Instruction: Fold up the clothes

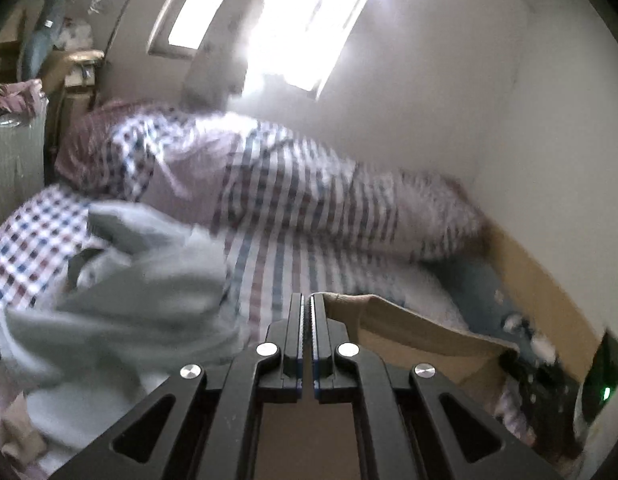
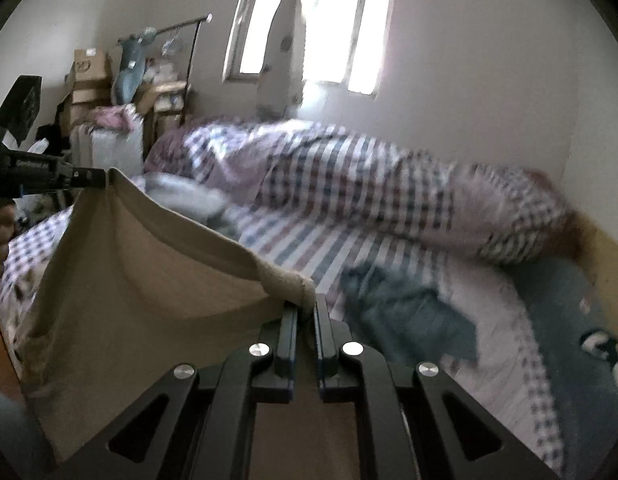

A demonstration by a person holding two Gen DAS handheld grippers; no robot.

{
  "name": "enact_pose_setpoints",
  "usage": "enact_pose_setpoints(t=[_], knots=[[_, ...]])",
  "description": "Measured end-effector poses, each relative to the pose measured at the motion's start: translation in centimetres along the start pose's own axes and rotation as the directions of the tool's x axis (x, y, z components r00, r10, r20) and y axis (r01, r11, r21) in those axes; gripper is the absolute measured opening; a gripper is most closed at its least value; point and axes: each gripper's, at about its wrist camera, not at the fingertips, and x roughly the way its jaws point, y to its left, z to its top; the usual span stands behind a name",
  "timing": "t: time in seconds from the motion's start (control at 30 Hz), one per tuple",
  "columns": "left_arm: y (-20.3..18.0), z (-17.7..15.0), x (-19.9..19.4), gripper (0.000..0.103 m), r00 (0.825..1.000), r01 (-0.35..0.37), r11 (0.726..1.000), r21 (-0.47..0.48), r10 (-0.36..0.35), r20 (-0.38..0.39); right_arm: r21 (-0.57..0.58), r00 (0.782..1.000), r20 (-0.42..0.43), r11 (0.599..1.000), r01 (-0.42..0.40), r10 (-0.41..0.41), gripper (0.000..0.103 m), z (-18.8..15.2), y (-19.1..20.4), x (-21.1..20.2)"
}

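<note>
A beige garment (image 2: 141,280) hangs stretched between my two grippers above the bed. My right gripper (image 2: 307,304) is shut on its ribbed edge (image 2: 289,280). My left gripper (image 2: 103,178) shows at the left of the right wrist view, shut on the garment's other corner. In the left wrist view my left gripper (image 1: 307,300) is shut, with the beige garment (image 1: 409,332) running off to the right toward the right gripper (image 1: 541,380). A pale blue-grey garment (image 1: 121,292) lies crumpled on the bed at left. A dark teal garment (image 2: 405,312) lies on the bed at right.
The bed carries a checked sheet (image 2: 389,252) and a bunched checked duvet (image 2: 369,184) along the wall. A blue pillow (image 2: 569,308) lies at right. Boxes (image 2: 89,76), a clothes rack (image 2: 189,40) and a bright window (image 2: 329,20) stand behind.
</note>
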Motion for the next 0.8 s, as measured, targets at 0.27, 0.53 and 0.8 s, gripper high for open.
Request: enact_pose_setpoints(t=[0.27, 0.53, 0.8], knots=[[2.4, -3.9, 3.6, 0.001, 0.996, -0.085, 0.996, -0.006, 0.085, -0.008, -0.015, 0.997, 0.063, 0.999, 0.039, -0.038, 0.006, 0.1, 2.1, 0.8], [8.1, -14.7, 9.6, 0.001, 0.963, -0.214, 0.976, -0.040, 0.204, -0.176, 0.057, 0.982, -0.151, 0.993, -0.102, 0.110, 0.006, -10.8, 4.2, 7.9], [8.7, -19.0, 8.9, 0.009, 0.948, -0.290, 0.954, -0.082, 0.275, -0.160, 0.072, 0.962, -0.208, 0.983, -0.166, 0.178, 0.006, -14.4, 4.5, 10.2]])
